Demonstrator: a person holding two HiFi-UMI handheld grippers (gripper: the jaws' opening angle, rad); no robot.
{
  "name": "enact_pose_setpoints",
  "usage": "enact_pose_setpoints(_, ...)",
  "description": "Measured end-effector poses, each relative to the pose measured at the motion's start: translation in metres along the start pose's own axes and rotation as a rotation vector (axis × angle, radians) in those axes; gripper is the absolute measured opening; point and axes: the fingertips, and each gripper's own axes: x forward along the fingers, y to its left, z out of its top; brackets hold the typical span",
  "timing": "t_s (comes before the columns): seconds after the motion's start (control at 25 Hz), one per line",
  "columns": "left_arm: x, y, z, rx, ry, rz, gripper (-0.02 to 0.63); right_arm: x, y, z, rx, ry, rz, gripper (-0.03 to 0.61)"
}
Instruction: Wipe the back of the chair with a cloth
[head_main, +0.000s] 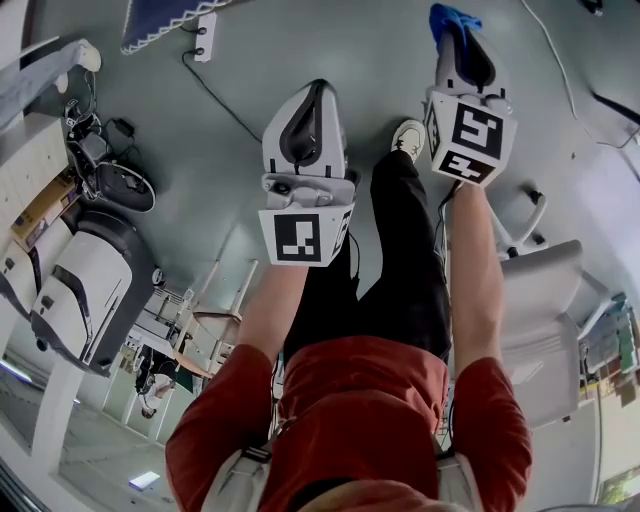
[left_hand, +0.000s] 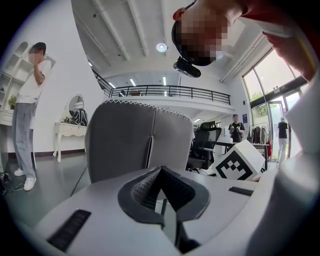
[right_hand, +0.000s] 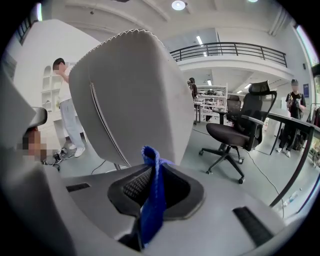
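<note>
The grey chair's back stands upright right in front of my left gripper, whose jaws are shut with nothing between them. In the right gripper view the same chair back fills the left centre, close ahead. My right gripper is shut on a blue cloth that sticks up from between the jaws. From the head view, both grippers are held out side by side, the left gripper lower and the right gripper higher, with the blue cloth at its tip. A grey chair shows at the right.
A black office chair stands on the floor to the right, beside a desk. A person stands at the left near a white side table. Cables and a power strip lie on the floor; a white-and-black machine sits at left.
</note>
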Motion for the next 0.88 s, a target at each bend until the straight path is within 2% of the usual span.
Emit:
enact_pose_setpoints(0.2, 0.008, -0.004, -0.005, 0.024, 0.006, -0.008, 0.014, 0.015, -0.004, -0.008, -0.034, 0.013, 0.004, 0.048)
enact_pose_setpoints(0.6, 0.012, -0.006, -0.023, 0.001, 0.043, 0.024, 0.014, 0.073, -0.016, -0.025, -0.069, 0.049, 0.016, 0.048)
enact_pose_setpoints(0.76, 0.010, -0.008, -0.032, 0.006, 0.073, 0.041, 0.014, 0.098, -0.025, -0.022, -0.144, 0.072, 0.005, 0.048)
enact_pose_setpoints(0.88, 0.007, -0.010, -0.036, -0.002, 0.077, 0.039, 0.014, 0.104, -0.027, -0.020, -0.126, 0.082, 0.001, 0.048)
